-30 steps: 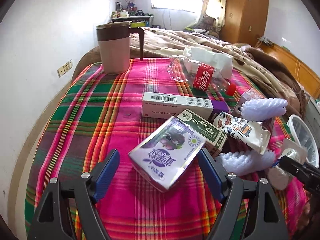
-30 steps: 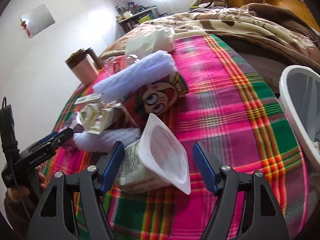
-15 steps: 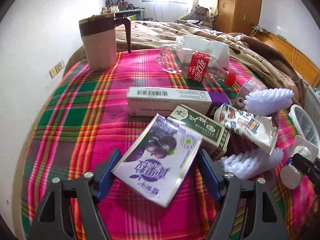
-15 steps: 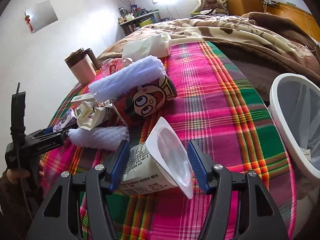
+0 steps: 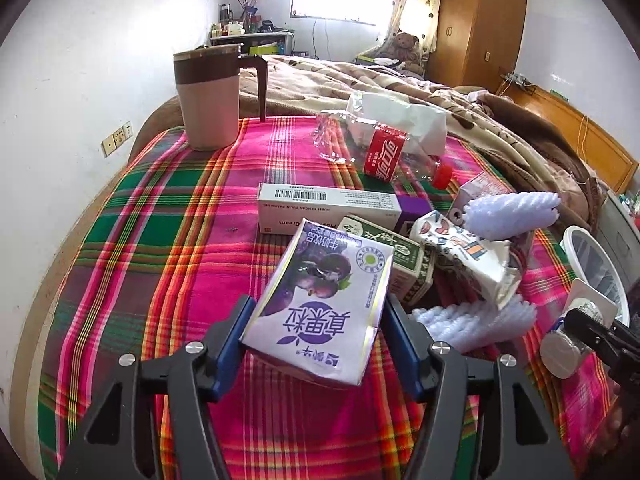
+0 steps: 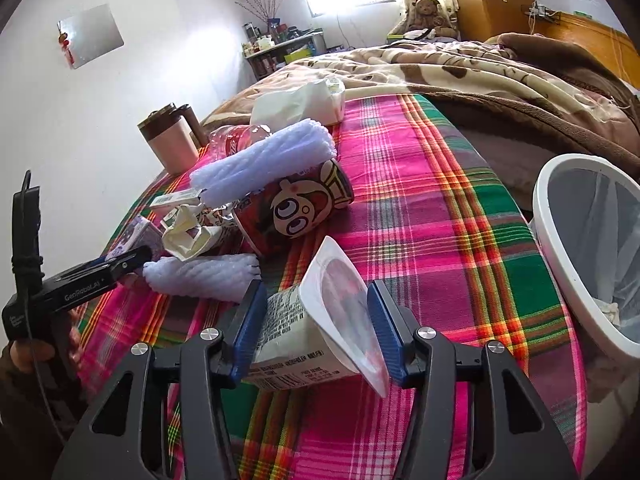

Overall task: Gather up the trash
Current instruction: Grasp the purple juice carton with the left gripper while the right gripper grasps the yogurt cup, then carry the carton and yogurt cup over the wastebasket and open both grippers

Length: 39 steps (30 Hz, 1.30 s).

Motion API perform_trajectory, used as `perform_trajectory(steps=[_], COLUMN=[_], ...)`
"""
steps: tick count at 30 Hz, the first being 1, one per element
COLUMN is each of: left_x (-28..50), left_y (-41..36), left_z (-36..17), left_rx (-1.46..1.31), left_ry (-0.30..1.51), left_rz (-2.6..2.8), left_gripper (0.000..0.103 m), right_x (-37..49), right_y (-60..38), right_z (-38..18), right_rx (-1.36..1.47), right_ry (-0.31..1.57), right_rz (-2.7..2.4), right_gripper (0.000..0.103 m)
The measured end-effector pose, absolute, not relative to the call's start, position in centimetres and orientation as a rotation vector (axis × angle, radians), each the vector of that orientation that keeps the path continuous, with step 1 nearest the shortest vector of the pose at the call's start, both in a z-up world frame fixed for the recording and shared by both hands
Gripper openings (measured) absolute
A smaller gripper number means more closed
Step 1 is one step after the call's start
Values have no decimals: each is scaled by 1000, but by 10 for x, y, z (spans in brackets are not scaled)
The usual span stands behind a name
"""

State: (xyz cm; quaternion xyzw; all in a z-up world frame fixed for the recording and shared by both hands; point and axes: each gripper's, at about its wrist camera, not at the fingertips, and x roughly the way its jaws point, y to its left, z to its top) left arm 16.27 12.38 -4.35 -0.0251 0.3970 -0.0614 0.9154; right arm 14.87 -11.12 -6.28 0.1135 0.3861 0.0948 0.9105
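My left gripper (image 5: 316, 316) is shut on a purple milk carton (image 5: 320, 300), which it holds tilted above the plaid tablecloth (image 5: 160, 220). My right gripper (image 6: 316, 308) is shut on a white yogurt cup (image 6: 316, 332), its open mouth turned right toward the white trash bin (image 6: 560, 260), which stands beside the table's right edge. The bin also shows in the left wrist view (image 5: 596, 268). The left gripper appears at the left of the right wrist view (image 6: 136, 258).
Loose trash lies on the table: a crushed cola bottle (image 5: 384, 152), a long white box (image 5: 328, 208), a green carton (image 5: 400, 256), a crumpled wrapper (image 5: 472, 256), foam nets (image 6: 264, 160), a cartoon cup (image 6: 296, 208). A pink mug (image 5: 208, 100) stands at the back.
Both grippers have closed, the left on the purple carton and the right on the yogurt cup. The left has tilted the carton up off the cloth.
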Motion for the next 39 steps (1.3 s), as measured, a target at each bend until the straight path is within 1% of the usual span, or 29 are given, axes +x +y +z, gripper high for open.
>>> perform_trajectory(steps=[6, 16, 28, 39], left_x=[148, 126, 115, 116], left_y=[119, 91, 25, -46], left_z=[-35, -6, 17, 27], left_rx=[-64, -66, -41, -9], left_ry=[799, 729, 679, 660], left_rz=[-146, -205, -319, -440], left_gripper=[65, 65, 65, 65], right_x=[143, 136, 128, 125], right_y=[-114, -134, -174, -223], right_z=[-53, -31, -7, 1], right_rx=[226, 243, 243, 262], right_ry=[755, 683, 612, 584], right_rz=[196, 175, 114, 25], right_gripper=[53, 53, 53, 53])
